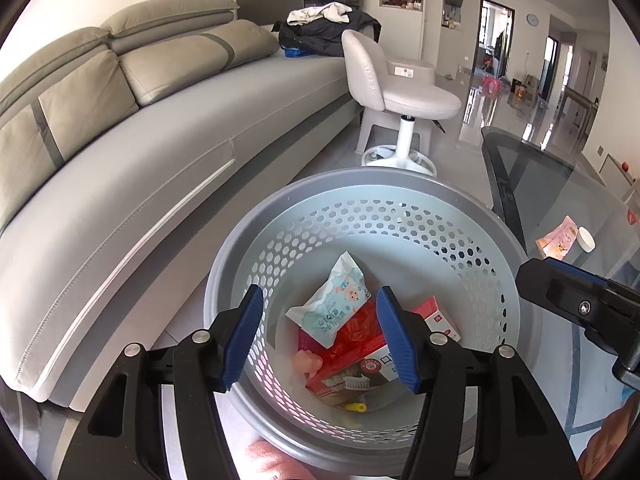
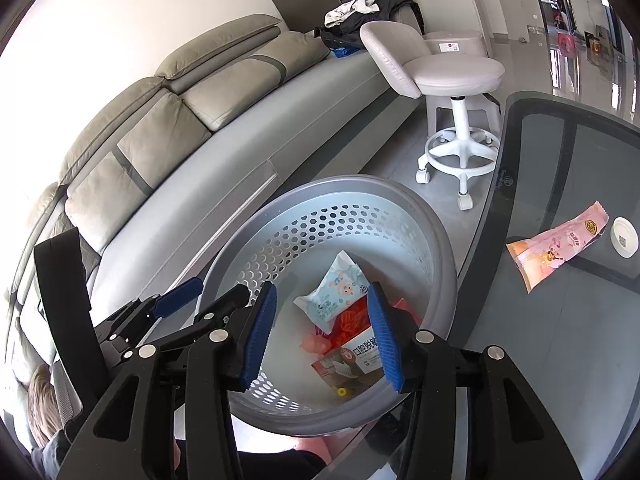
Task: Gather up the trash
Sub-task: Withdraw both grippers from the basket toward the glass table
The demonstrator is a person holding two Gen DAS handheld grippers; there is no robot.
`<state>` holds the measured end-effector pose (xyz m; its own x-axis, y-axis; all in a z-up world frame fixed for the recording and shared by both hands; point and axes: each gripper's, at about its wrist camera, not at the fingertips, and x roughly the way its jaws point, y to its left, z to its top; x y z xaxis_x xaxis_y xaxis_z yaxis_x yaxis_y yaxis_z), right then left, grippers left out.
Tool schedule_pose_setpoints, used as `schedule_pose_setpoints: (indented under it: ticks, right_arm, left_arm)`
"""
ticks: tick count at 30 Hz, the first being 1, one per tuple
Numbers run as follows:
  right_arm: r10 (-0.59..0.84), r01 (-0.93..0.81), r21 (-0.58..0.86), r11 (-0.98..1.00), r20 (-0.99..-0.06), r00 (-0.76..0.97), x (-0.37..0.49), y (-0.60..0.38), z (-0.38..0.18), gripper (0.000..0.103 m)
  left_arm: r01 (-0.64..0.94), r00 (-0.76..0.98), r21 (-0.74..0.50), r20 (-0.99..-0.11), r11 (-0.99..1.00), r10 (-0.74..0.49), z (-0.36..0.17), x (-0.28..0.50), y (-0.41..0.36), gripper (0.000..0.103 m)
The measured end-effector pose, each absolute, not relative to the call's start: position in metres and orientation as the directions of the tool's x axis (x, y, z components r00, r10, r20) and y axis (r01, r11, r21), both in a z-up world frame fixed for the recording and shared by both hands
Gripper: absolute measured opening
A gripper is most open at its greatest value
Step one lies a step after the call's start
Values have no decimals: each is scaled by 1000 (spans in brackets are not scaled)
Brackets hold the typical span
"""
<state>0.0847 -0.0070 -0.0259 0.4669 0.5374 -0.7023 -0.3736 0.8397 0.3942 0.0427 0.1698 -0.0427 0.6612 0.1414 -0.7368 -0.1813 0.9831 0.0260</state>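
A grey perforated basket (image 1: pixel 360 184) stands on the floor between the sofa and a glass table. Inside lie a white-and-blue wipes pack (image 1: pixel 332 300), a red box (image 1: pixel 360 356), a pink lump (image 1: pixel 308 362) and a small yellow piece (image 1: pixel 356 407). My left gripper (image 1: pixel 320 336) hangs open over the basket with nothing between its blue pads. My right gripper (image 2: pixel 322 334) is also open and empty above the basket (image 2: pixel 440 248), beside the left one's fingers (image 2: pixel 180 298). On the glass table lie a pink wrapper (image 2: pixel 556 246) and a white lid (image 2: pixel 625 237).
A long grey sofa (image 1: pixel 160 152) runs along the left, with clothes piled at its far end. A white swivel stool (image 2: pixel 456 80) stands on the floor beyond the basket. The dark glass table (image 2: pixel 560 340) fills the right side. A person's hair (image 2: pixel 40 400) shows at lower left.
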Motion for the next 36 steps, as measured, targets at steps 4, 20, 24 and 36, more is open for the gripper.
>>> schedule_pose_setpoints:
  ticks: [4,20,24,36]
  right_arm:
    - [533,-370,391,842,-704,469,84,-8,-26,46]
    - [440,-330,299,895,-705,556,70,-18,-23,61]
    - [411,-298,286,911,-698,586,68,-28,-20,64]
    - [323,-191,264,945,-688,650,65,-73,-14,67]
  left_arm:
    - [-187,663,20,-736,982,141,-41,42,172,60]
    - [-210,679,23,-716,977,163,-37,36,178,72]
    - [-208,683,21,-712,978,161,-36,35,179,75]
    - [-184,699,27,-699,983,150,-30,35,169,77]
